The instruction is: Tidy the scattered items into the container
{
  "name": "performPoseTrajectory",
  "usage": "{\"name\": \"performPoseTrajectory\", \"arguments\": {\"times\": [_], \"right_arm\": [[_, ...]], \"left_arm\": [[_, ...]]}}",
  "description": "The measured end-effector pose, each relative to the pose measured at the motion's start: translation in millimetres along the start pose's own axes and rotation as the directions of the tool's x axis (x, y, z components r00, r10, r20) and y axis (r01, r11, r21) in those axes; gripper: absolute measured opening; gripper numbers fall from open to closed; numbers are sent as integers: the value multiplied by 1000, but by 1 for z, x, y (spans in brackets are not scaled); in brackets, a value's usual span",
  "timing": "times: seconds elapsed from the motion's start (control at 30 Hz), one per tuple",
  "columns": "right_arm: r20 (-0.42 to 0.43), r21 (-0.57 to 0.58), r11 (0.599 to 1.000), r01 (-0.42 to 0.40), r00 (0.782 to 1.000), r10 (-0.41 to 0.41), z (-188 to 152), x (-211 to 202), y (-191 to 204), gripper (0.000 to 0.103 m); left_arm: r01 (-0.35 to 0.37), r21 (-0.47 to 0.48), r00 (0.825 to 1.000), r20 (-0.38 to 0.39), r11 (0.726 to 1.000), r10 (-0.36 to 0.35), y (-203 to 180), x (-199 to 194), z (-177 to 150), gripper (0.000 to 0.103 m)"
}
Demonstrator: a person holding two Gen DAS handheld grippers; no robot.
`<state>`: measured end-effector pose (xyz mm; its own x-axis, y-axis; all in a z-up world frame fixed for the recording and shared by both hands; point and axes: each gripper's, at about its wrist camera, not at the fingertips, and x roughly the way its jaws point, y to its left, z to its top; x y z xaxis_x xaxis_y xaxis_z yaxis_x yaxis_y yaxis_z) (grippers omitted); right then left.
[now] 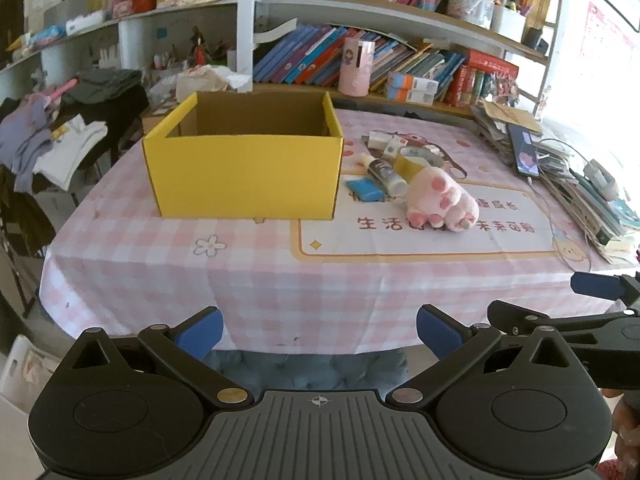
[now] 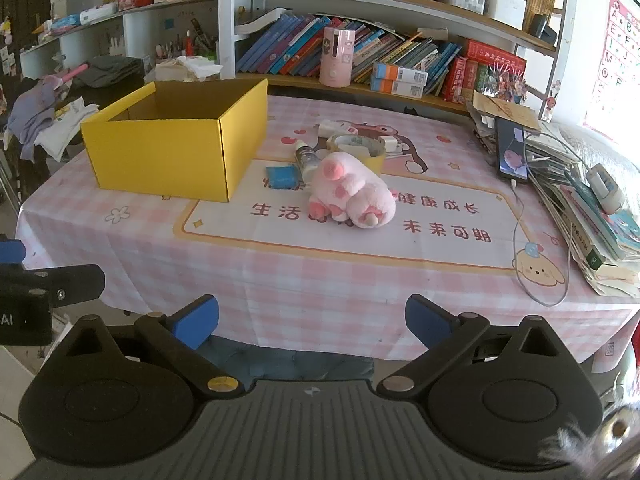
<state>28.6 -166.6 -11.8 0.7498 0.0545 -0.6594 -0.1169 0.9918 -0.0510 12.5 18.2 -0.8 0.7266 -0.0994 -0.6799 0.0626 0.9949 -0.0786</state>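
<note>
Both grippers hang in front of the near edge of the table (image 2: 320,280), above no item. The left gripper (image 1: 319,332) has its blue fingers wide apart and holds nothing. The right gripper (image 2: 312,322) is also spread wide, with nothing between its fingers.

The yellow box (image 1: 244,168) stands on the far left part of the pink checked cloth, open at the top, well beyond the left gripper. The items lie in one group just right of the box, far ahead of the right gripper. The pink plush paw (image 2: 350,194) is the nearest. Behind it lie a small bottle (image 2: 306,160) and a tape roll (image 2: 358,148). A blue packet (image 2: 282,177) lies between the bottle and the box. A white item (image 2: 334,127) lies farthest back.

A phone (image 2: 511,152) leans on a pile of books (image 2: 592,216) at the right edge of the table.
</note>
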Motion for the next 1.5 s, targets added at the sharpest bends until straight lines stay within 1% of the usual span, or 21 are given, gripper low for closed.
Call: {"name": "performPoseTrajectory", "arguments": {"times": [0.33, 0.73, 0.97, 1.27, 1.5], "right_arm": [[1, -1, 1000, -1, 1000, 1, 0, 1, 2, 102], [-9, -10, 1000, 3, 1000, -3, 7, 8, 3, 102], [-12, -10, 1000, 4, 1000, -4, 10, 13, -2, 102], [-22, 2, 1000, 5, 1000, -5, 18, 30, -21, 102], [-16, 14, 1000, 12, 1000, -12, 23, 41, -35, 99]], "left_arm": [[2, 16, 1000, 6, 1000, -2, 0, -1, -1, 103], [0, 17, 1000, -9, 1000, 0, 3, 5, 1, 103], [4, 17, 1000, -19, 1000, -3, -3, 17, 7, 103], [3, 24, 1000, -25, 1000, -3, -13, 33, 16, 102], [1, 23, 1000, -11, 1000, -1, -23, 46, 25, 102]]}}
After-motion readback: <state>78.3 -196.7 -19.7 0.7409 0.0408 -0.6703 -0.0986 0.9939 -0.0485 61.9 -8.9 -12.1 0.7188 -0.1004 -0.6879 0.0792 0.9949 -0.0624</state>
